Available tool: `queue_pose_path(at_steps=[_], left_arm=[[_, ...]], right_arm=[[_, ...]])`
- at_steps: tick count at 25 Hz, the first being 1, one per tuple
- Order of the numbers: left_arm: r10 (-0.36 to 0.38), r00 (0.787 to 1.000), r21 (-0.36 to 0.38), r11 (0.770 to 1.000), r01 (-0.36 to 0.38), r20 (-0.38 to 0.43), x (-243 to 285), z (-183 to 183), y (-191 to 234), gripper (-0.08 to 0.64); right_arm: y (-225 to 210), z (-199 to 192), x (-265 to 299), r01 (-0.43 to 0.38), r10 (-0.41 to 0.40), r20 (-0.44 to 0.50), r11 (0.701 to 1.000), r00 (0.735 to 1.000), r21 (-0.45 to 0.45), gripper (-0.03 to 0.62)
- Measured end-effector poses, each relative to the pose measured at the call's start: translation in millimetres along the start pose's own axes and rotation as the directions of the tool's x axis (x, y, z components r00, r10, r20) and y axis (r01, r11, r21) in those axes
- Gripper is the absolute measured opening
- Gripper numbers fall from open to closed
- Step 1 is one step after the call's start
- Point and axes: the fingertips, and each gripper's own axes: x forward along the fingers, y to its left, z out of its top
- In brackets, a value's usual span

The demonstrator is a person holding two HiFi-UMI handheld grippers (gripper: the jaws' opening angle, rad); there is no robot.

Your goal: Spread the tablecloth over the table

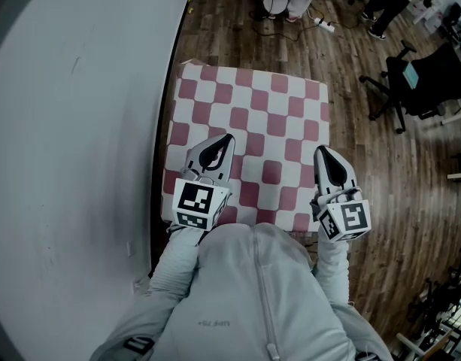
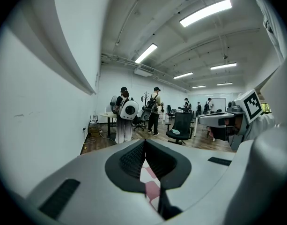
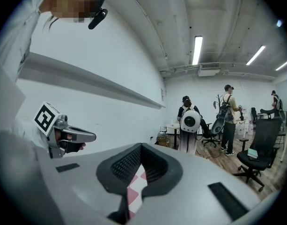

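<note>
Head view: we hover left gripper (image 1: 227, 137) and right gripper (image 1: 321, 150), jaws together and empty, over the pink-and-white checked tablecloth (image 1: 279, 122), which already looks spread.

The tablecloth (image 1: 268, 119), a pink-and-white checkerboard, lies spread flat and smooth over the small table and covers the top so fully that none of the table itself shows. Its left edge runs just beside the white wall (image 1: 80, 126). The far and right edges seem to drape slightly, though that is hard to judge from above.
</note>
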Motion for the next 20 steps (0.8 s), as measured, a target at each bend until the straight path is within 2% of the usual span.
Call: queue_pose_path(at_steps=[4,12,20], left_arm=[[-0.004,1.000,0.001,1.000,0.004,0.002,-1.3,-0.1,-4.1,0.025],[-0.011,1.000,0.000,1.000,0.011,0.003,0.7,-0.2,-6.6,0.025],[-0.008,1.000,0.002,1.000,0.008,0.005,0.8,1.9,-5.4,0.025]], right_arm=[[-3.3,-0.1,-2.7,0.006,-0.006,0.008,0.999,1.000,0.034,0.021],[0.7,-1.7,-2.1,-0.019,0.019,-0.004,0.999,1.000,0.027,0.021],[-0.6,0.9,-1.2,-0.002,0.002,-0.011,0.999,1.000,0.034,0.021]])
